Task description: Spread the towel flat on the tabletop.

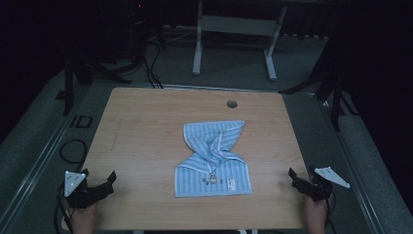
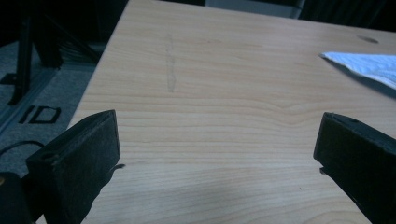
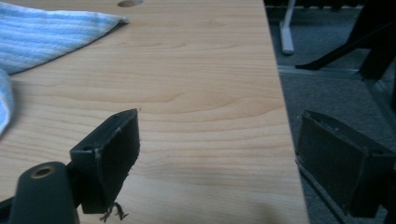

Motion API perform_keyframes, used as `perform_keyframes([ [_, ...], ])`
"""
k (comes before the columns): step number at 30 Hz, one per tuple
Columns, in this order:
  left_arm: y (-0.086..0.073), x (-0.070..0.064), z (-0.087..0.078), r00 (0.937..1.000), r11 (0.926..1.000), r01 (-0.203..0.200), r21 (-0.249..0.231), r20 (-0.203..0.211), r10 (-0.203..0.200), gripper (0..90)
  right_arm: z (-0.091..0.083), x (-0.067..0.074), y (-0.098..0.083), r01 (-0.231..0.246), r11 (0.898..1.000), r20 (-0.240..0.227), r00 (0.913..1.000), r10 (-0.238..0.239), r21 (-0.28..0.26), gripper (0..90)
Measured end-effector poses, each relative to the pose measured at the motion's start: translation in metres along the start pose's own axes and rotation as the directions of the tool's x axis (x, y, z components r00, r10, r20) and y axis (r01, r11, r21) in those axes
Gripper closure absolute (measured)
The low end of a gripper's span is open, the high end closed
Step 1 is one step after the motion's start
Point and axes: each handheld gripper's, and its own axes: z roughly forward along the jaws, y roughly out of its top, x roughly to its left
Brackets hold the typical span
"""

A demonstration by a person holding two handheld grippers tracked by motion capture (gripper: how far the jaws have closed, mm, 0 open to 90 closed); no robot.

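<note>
My left fingers (image 1: 100,184) sit low at the near left corner of the surface (image 1: 146,122), spread wide with nothing between them; in the left gripper view I see only bare wood grain across the gap. My right fingers (image 1: 303,181) hang at the near right edge of the surface, also wide apart and holding nothing, one over the wood and the other out past the edge above the grey floor (image 3: 336,93).

The towel (image 1: 214,158), pale blue with fine stripes, lies in the middle of the surface, well apart from both pairs of fingers. It is twisted at its waist, so the far part fans out one way and the near part lies flat as a rough square. Small dark marks and a white label (image 1: 232,183) show on the near part. From my left side a far corner of the towel (image 2: 369,65) peeks in; from my right side its far edge (image 3: 51,32) runs toward the round hole (image 1: 232,104) in the surface beyond the towel.

Nothing lies on the wood between the towel and either pair of fingers. Beyond the surface stands a white table frame (image 1: 234,44) on the floor, with dark cables (image 1: 151,68) to the left of it and black stands (image 1: 336,92) off the far right corner
</note>
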Motion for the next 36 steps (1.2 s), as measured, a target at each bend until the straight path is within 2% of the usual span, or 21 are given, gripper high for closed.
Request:
perform_keyframes([
  [2, 0.000, 0.000, 0.001, 1.0000, 0.9999, -0.008, 0.010, 0.003, 0.008, 0.5, 0.001, 0.000, 0.000, -0.002, 1.000, -0.012, 0.9999, 0.002, 0.007, 13.6],
  [5, -0.001, -0.001, 0.003, 0.9997, 0.9989, -0.023, 0.040, 0.012, 0.022, 0.5, 0.004, 0.000, 0.002, -0.019, 0.998, -0.027, 0.9994, 0.021, 0.053, 13.9],
  [6, -0.002, -0.001, 0.004, 0.9996, 0.9983, -0.021, 0.055, 0.018, 0.020, 0.5, 0.008, 0.000, 0.003, -0.019, 0.995, -0.039, 0.9990, 0.023, 0.094, 13.9],
  [11, 0.001, 0.002, 0.005, 0.9990, 0.9979, -0.003, 0.065, 0.045, 0.000, 0.5, 0.009, 0.000, 0.003, -0.008, 0.993, -0.070, 0.9974, 0.016, 0.118, 13.8],
  [15, 0.002, 0.002, 0.004, 0.9975, 0.9959, -0.023, 0.088, 0.069, 0.017, 0.5, 0.008, -0.002, 0.003, -0.018, 0.994, -0.092, 0.9954, 0.027, 0.104, 13.6],
  [17, 0.004, 0.001, 0.003, 0.9959, 0.9943, -0.055, 0.091, 0.076, 0.048, 0.5, 0.007, -0.003, 0.004, -0.014, 0.995, -0.103, 0.9944, 0.025, 0.101, 12.8],
  [20, 0.010, 0.000, 0.004, 0.9908, 0.9881, -0.083, 0.130, 0.117, 0.067, 0.5, 0.008, -0.005, 0.006, -0.001, 0.993, -0.136, 0.9905, 0.018, 0.118, 12.8],
  [23, 0.011, 0.001, 0.007, 0.9846, 0.9739, -0.112, 0.197, 0.154, 0.082, 0.5, 0.009, -0.005, 0.008, 0.034, 0.989, -0.155, 0.9879, -0.012, 0.144, 12.7],
  [24, 0.011, 0.000, 0.009, 0.9785, 0.9575, -0.145, 0.249, 0.179, 0.102, 0.5, 0.009, -0.005, 0.009, 0.052, 0.986, -0.161, 0.9865, -0.026, 0.157, 12.7],
  [25, 0.012, 0.000, 0.009, 0.9742, 0.9472, -0.166, 0.275, 0.195, 0.114, 0.5, 0.009, -0.005, 0.011, 0.086, 0.978, -0.178, 0.9826, -0.052, 0.188, 12.7],
  [26, 0.013, 0.000, 0.010, 0.9674, 0.9313, -0.191, 0.310, 0.220, 0.126, 0.5, 0.009, -0.005, 0.011, 0.105, 0.973, -0.186, 0.9803, -0.067, 0.204, 12.7],
  [27, 0.014, 0.000, 0.009, 0.9624, 0.9195, -0.209, 0.333, 0.237, 0.133, 0.5, 0.008, -0.005, 0.013, 0.133, 0.965, -0.197, 0.9764, -0.089, 0.225, 12.8],
  [28, 0.017, 0.001, 0.008, 0.9568, 0.9000, -0.230, 0.370, 0.255, 0.140, 0.5, 0.006, -0.004, 0.015, 0.180, 0.945, -0.208, 0.9701, -0.125, 0.272, 13.1],
  [29, 0.017, 0.001, 0.008, 0.9568, 0.9000, -0.230, 0.370, 0.255, 0.140, 0.5, 0.006, -0.004, 0.015, 0.180, 0.945, -0.208, 0.9701, -0.125, 0.272, 13.1],
  [30, 0.020, 0.001, 0.007, 0.9535, 0.8855, -0.253, 0.390, 0.255, 0.160, 0.5, 0.004, -0.005, 0.018, 0.220, 0.923, -0.228, 0.9618, -0.152, 0.317, 13.1],
  [31, 0.021, 0.001, 0.006, 0.9499, 0.8740, -0.274, 0.402, 0.256, 0.180, 0.5, 0.004, -0.005, 0.018, 0.220, 0.923, -0.228, 0.9618, -0.152, 0.317, 13.1],
  [32, 0.023, 0.000, 0.006, 0.9435, 0.8543, -0.302, 0.423, 0.261, 0.205, 0.5, 0.002, -0.004, 0.022, 0.260, 0.899, -0.256, 0.9508, -0.174, 0.352, 13.0],
  [33, 0.023, 0.000, 0.006, 0.9404, 0.8425, -0.315, 0.437, 0.264, 0.214, 0.5, 0.002, -0.004, 0.022, 0.260, 0.899, -0.256, 0.9508, -0.174, 0.352, 13.0],
  [34, 0.024, -0.001, 0.006, 0.9334, 0.8206, -0.336, 0.462, 0.280, 0.225, 0.5, 0.000, -0.003, 0.024, 0.271, 0.894, -0.257, 0.9486, -0.185, 0.358, 13.1],
  [35, 0.025, -0.002, 0.006, 0.9307, 0.8127, -0.344, 0.470, 0.285, 0.229, 0.5, -0.001, -0.003, 0.027, 0.285, 0.882, -0.265, 0.9449, -0.192, 0.376, 13.1],
  [36, 0.025, -0.004, 0.006, 0.9229, 0.7951, -0.367, 0.483, 0.295, 0.247, 0.4, -0.002, 0.000, 0.031, 0.319, 0.851, -0.298, 0.9326, -0.203, 0.417, 13.1],
])
